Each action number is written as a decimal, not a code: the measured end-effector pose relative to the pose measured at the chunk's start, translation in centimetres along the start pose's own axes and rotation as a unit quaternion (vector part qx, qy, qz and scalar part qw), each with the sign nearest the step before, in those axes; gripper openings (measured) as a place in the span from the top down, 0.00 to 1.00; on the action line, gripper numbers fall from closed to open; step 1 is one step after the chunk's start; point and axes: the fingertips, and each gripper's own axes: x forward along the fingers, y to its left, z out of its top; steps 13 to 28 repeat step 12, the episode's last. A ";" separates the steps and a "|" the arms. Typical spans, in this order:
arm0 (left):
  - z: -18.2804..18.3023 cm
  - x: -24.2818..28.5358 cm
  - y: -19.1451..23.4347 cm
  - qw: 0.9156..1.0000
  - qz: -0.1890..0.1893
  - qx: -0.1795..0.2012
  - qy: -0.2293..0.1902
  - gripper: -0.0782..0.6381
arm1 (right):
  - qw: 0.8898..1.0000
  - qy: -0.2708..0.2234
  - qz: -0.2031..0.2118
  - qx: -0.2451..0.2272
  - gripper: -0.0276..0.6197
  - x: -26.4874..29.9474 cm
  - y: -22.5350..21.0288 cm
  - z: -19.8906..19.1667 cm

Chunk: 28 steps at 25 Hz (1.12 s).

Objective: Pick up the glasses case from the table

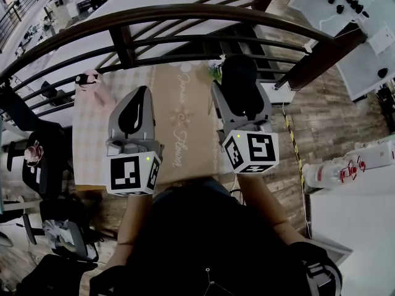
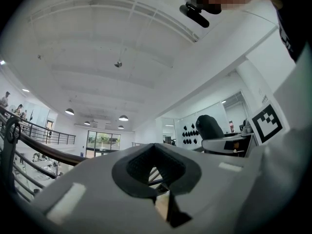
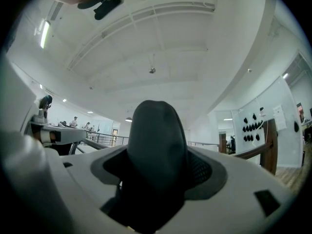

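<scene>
The glasses case [image 1: 239,74] is a black rounded shell, lifted off the table and standing up between the jaws of my right gripper [image 1: 241,100], which is shut on it. In the right gripper view the case [image 3: 158,140] fills the middle and rises from the right gripper [image 3: 156,184] toward the ceiling. My left gripper [image 1: 139,97] hangs to the left at about the same height, tilted upward, with nothing in it. The left gripper view shows the left gripper [image 2: 156,155] with its jaws together around a small dark gap.
Below lies a table with a beige runner [image 1: 185,134] and a checked cloth [image 1: 92,134]; a pink plush toy [image 1: 90,80] sits at its far left corner. A curved dark railing [image 1: 185,17] runs behind. A white table with a bottle [image 1: 342,168] stands right.
</scene>
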 end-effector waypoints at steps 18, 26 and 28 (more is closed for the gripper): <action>-0.2 -0.1 0.7 1.000 0.004 -0.001 0.001 0.88 | 1.000 0.001 0.003 0.004 0.42 0.5 0.5 -0.2; -0.2 -0.1 0.7 1.000 0.004 -0.001 0.001 0.88 | 1.000 0.001 0.003 0.004 0.42 0.5 0.5 -0.2; -0.2 -0.1 0.7 1.000 0.004 -0.001 0.001 0.88 | 1.000 0.001 0.003 0.004 0.42 0.5 0.5 -0.2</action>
